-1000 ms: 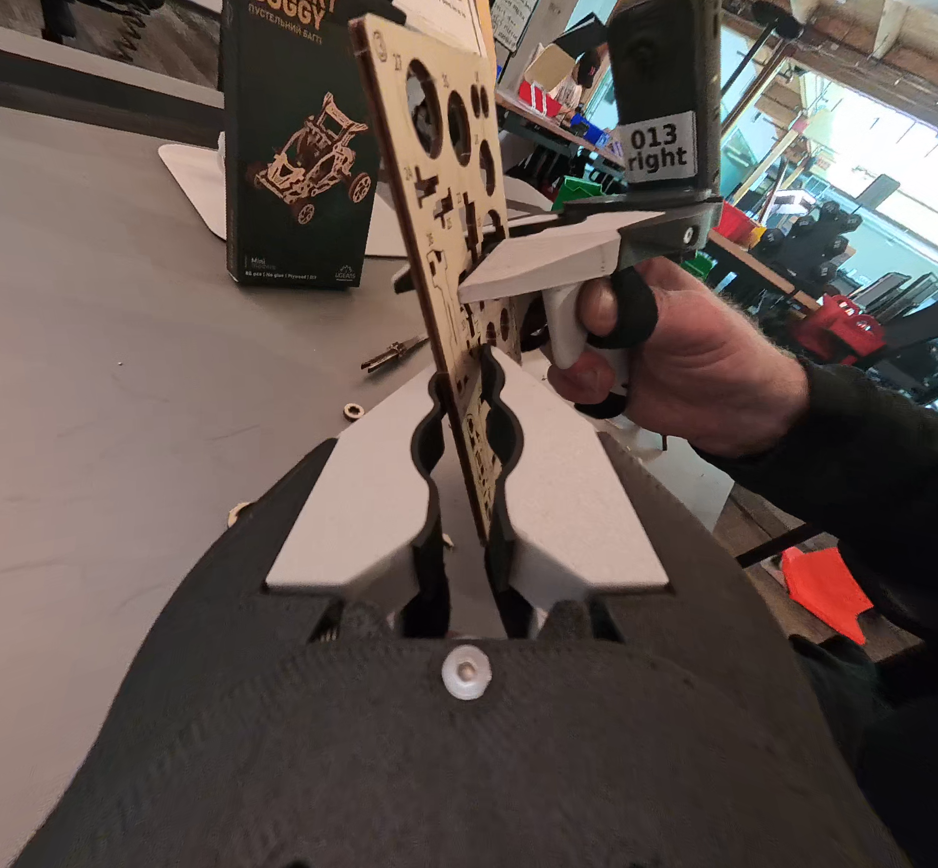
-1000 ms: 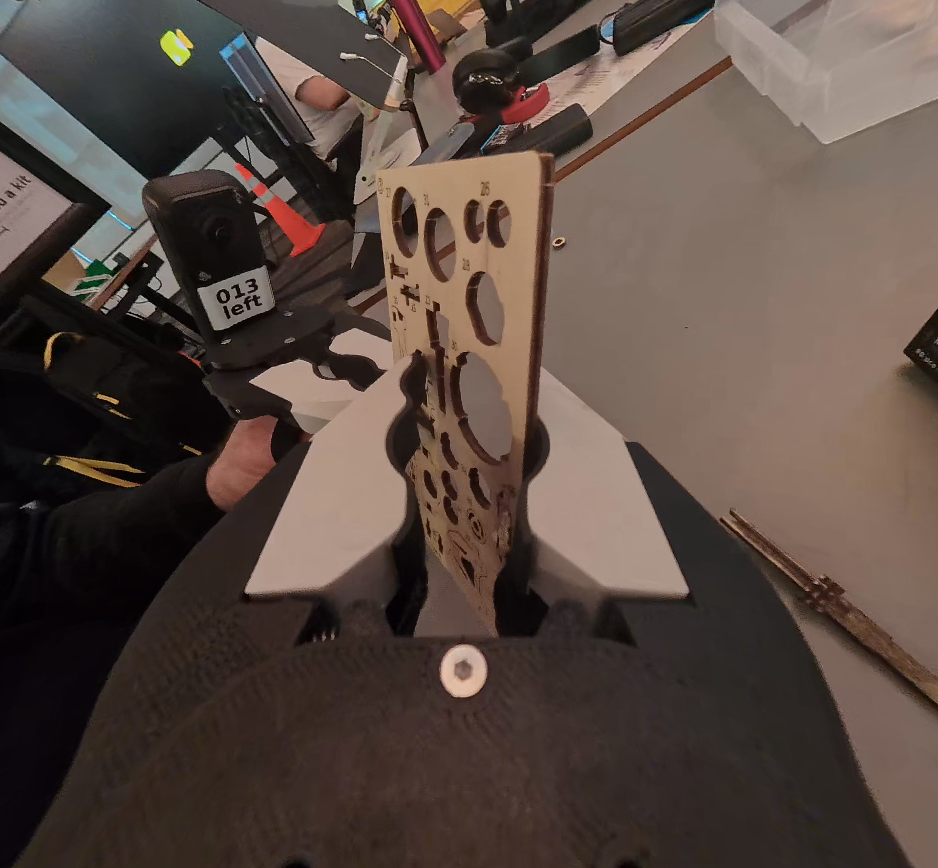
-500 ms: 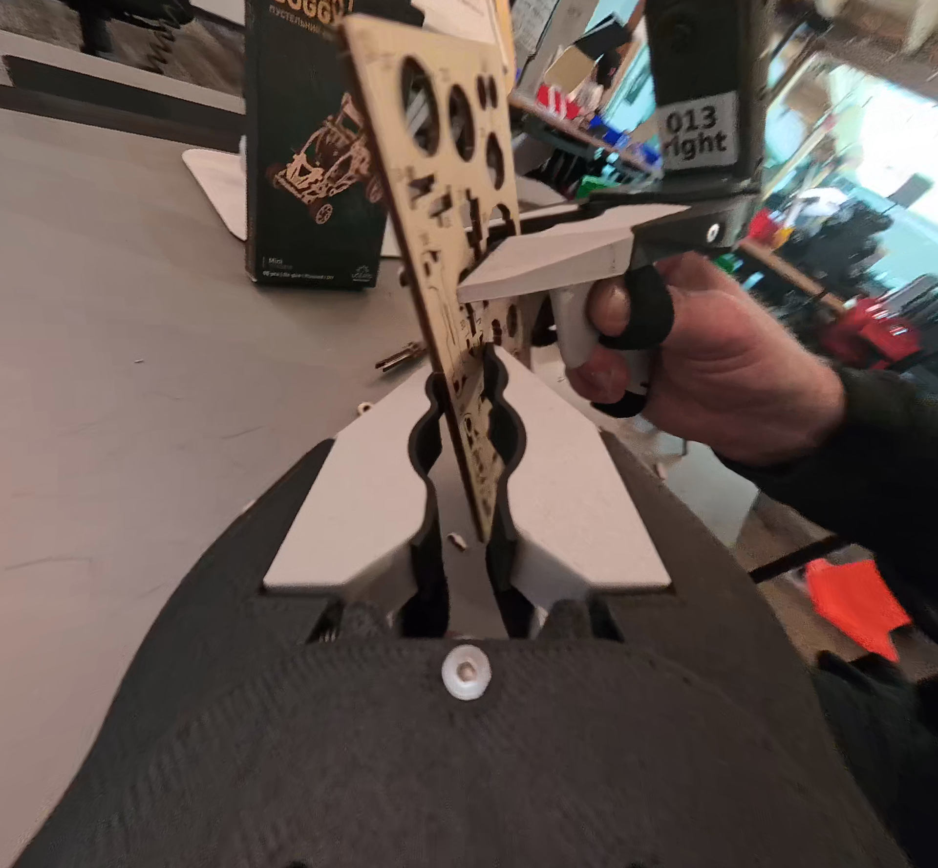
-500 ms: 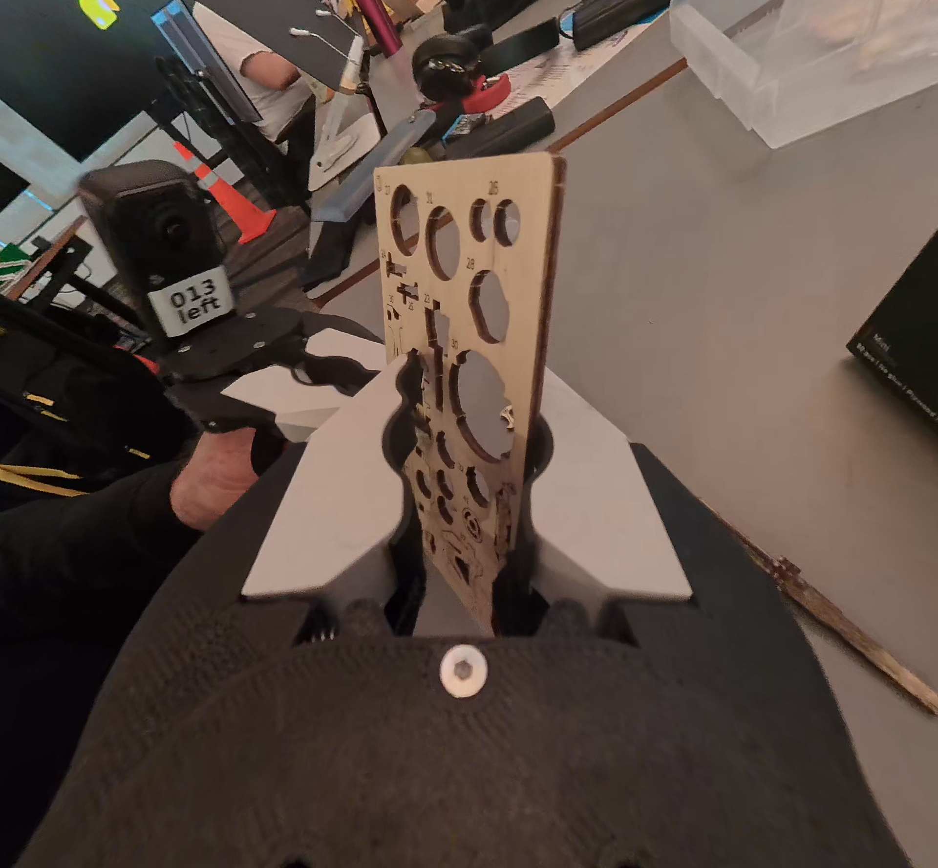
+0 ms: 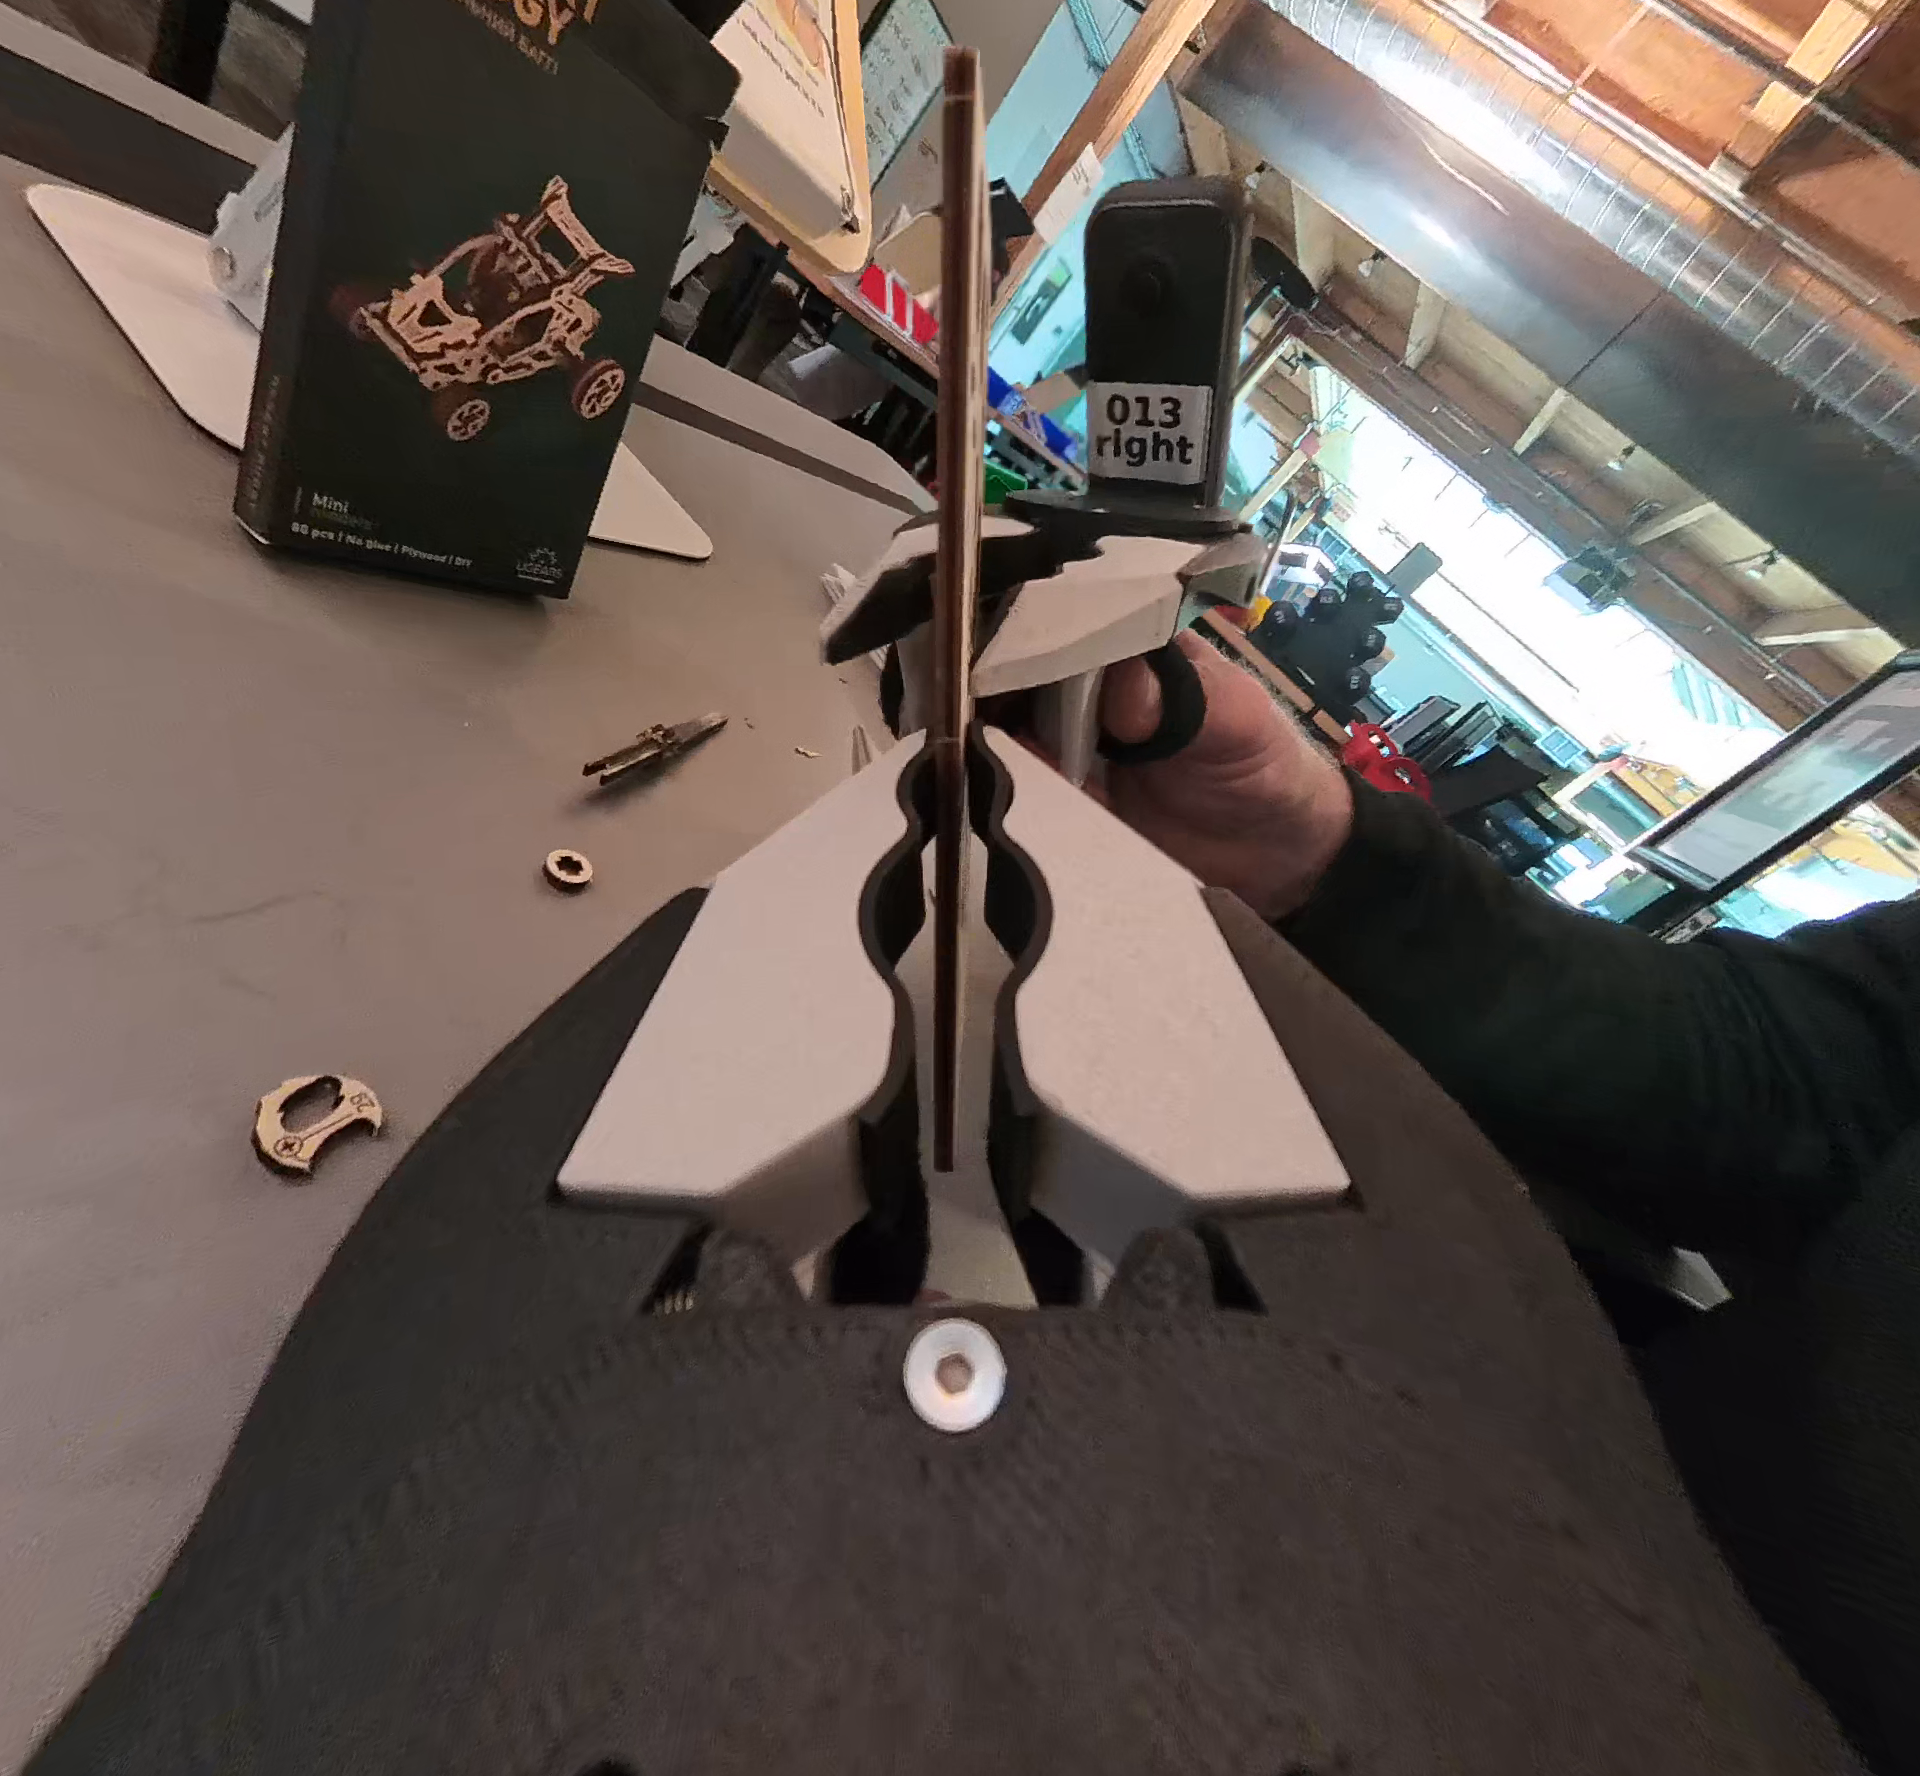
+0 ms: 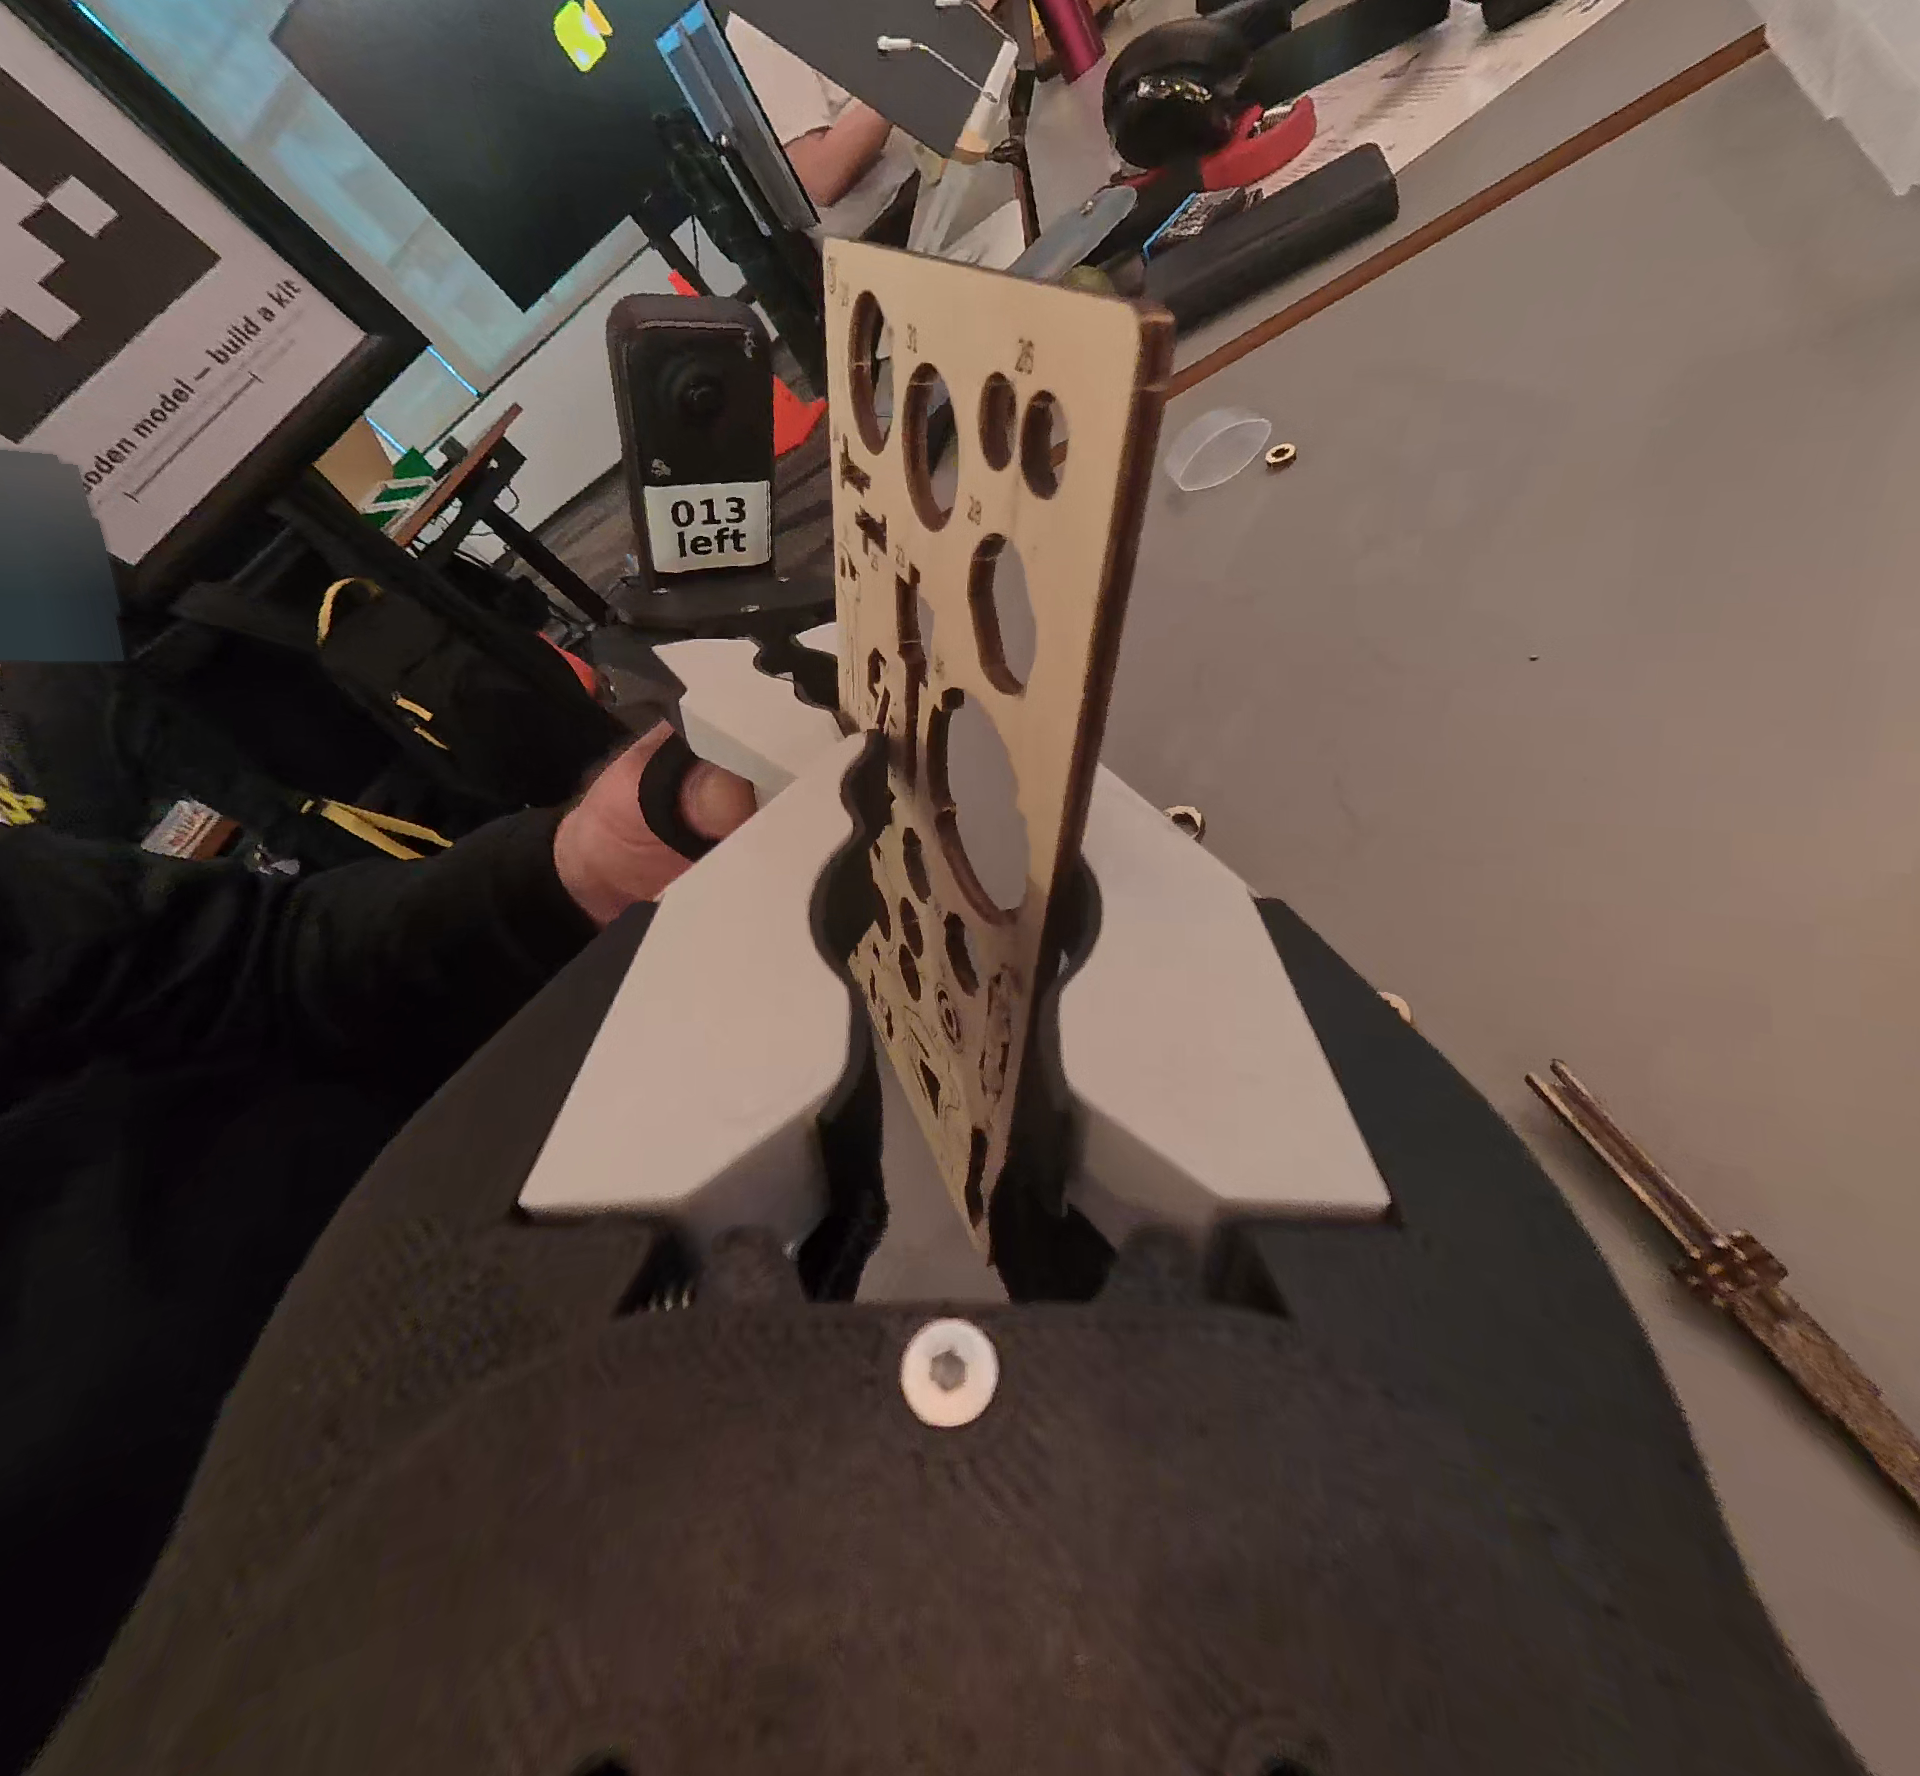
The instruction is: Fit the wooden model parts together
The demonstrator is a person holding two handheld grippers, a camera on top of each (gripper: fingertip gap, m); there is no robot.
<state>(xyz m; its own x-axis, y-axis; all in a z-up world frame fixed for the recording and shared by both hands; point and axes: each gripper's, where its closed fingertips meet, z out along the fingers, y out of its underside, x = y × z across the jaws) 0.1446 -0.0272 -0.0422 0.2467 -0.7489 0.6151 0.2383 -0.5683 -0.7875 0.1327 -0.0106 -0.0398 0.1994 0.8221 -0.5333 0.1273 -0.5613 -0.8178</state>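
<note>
A thin plywood sheet of laser-cut model parts (image 6: pixel 997 521), with several round holes where parts are gone, stands upright above the grey table. In the left wrist view the sheet (image 5: pixel 958 396) shows edge-on. My left gripper (image 5: pixel 951 760) is shut on its lower edge. My right gripper (image 6: pixel 977 791) is shut on the sheet from the other side. It also shows in the left wrist view (image 5: pixel 904 583), gripping the sheet higher up. The left gripper (image 6: pixel 795 677) shows behind the sheet in the right wrist view. A hand holds each gripper.
A dark kit box (image 5: pixel 468 251) stands at the back left. Loose wooden bits lie on the table: a small ring (image 5: pixel 568 869), a curved piece (image 5: pixel 317 1121), a short stick (image 5: pixel 652 747) and a long strip (image 6: pixel 1725 1279). A clear plastic bin (image 6: pixel 1839 12) stands far right. The tips of both grippers are at nearly the same place. The curved piece (image 5: pixel 317 1121) is about equally far from each gripper, around 12 centimeters.
The sheet has turned in the left wrist view from angled face-on to edge-on. The right gripper sits closer behind it. Both grippers keep hold of the sheet.
</note>
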